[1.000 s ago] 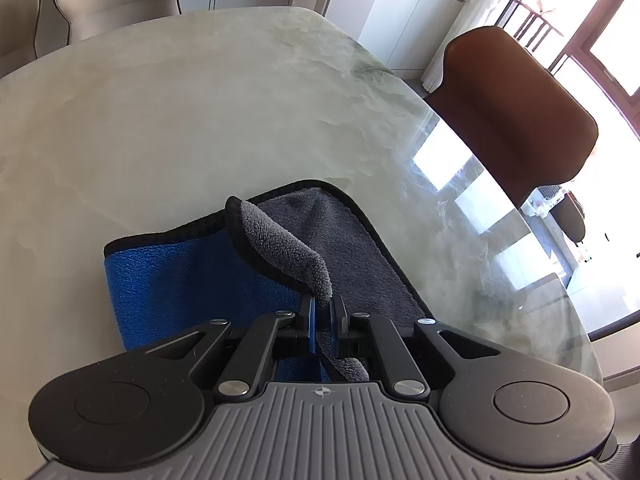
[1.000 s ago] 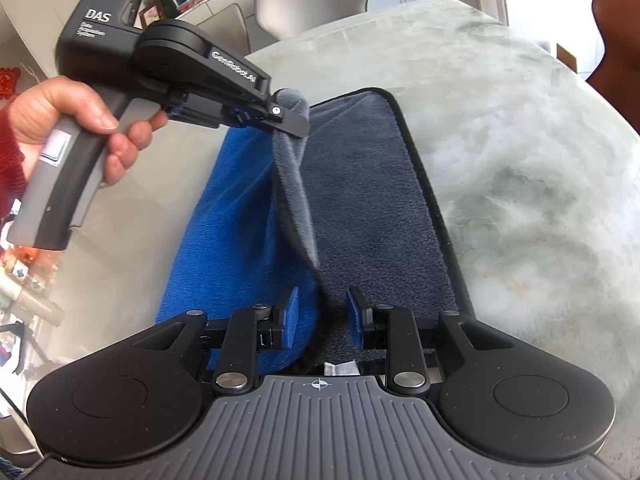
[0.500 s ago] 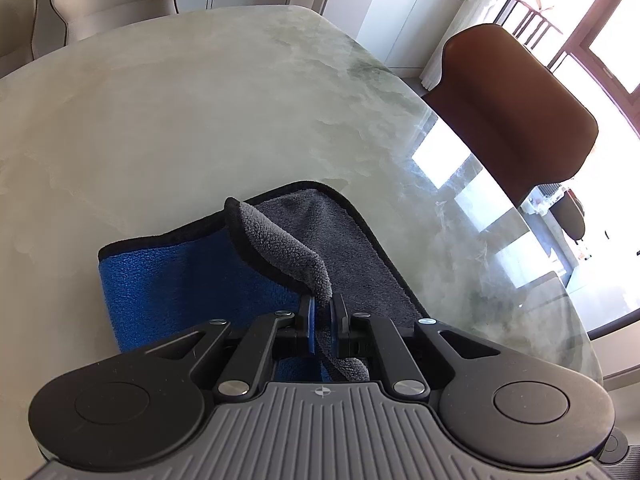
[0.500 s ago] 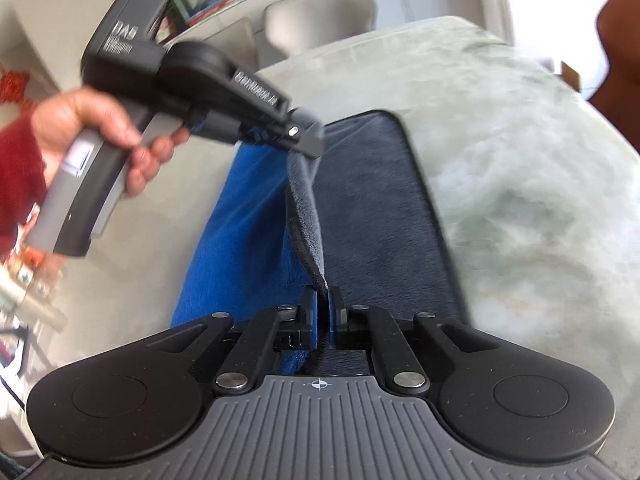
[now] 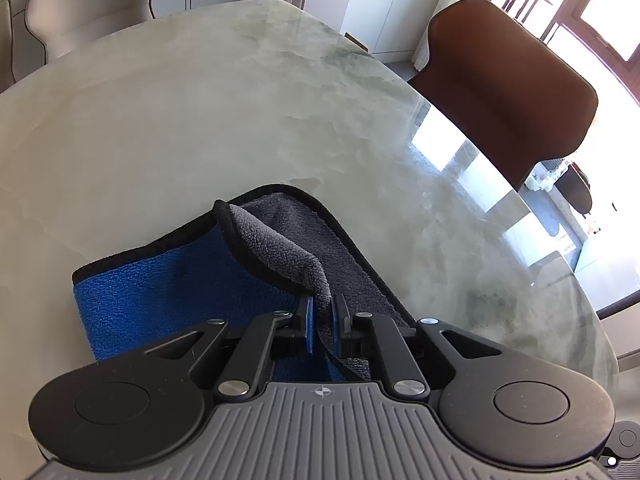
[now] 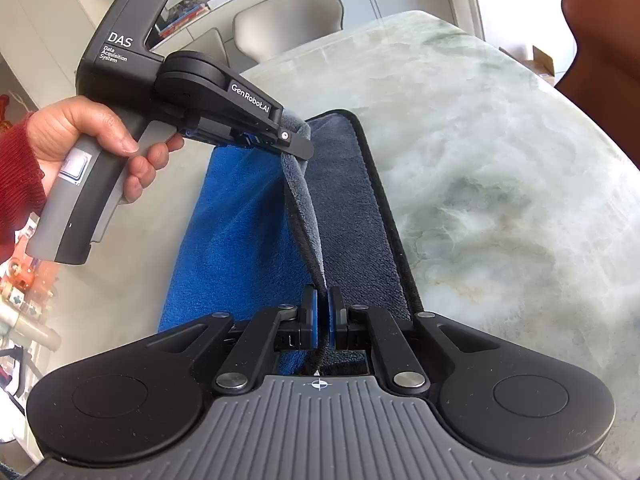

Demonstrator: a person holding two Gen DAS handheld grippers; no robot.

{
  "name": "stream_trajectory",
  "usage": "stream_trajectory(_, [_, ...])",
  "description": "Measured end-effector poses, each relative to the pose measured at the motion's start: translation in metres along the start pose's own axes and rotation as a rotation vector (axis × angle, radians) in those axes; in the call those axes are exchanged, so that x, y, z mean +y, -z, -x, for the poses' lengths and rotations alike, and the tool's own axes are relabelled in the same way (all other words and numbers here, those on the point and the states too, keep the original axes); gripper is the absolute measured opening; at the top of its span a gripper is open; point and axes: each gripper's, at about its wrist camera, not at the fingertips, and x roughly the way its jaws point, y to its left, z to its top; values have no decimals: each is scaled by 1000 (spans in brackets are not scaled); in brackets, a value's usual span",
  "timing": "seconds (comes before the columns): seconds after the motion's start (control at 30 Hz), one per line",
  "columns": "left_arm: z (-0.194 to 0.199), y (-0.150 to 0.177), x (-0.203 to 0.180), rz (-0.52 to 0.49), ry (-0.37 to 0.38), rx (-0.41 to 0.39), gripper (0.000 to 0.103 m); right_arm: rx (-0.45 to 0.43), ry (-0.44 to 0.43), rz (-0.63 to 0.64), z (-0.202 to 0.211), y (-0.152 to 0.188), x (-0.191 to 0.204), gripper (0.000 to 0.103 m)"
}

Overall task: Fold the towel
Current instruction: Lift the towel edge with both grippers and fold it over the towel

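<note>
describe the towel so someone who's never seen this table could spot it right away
On the pale green marble table, near the edge opposite the brown chair, lies the towel. It is the only cloth there: bright blue on one face, dark grey on the other, black-trimmed, one edge lifted by two tongs.
</note>
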Motion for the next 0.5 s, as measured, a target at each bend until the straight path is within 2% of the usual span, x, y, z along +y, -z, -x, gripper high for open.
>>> stream_trajectory(0.5, [-2,-9,-18,-52,-24,-3,11,-5,11,-50,0,1,-13,6])
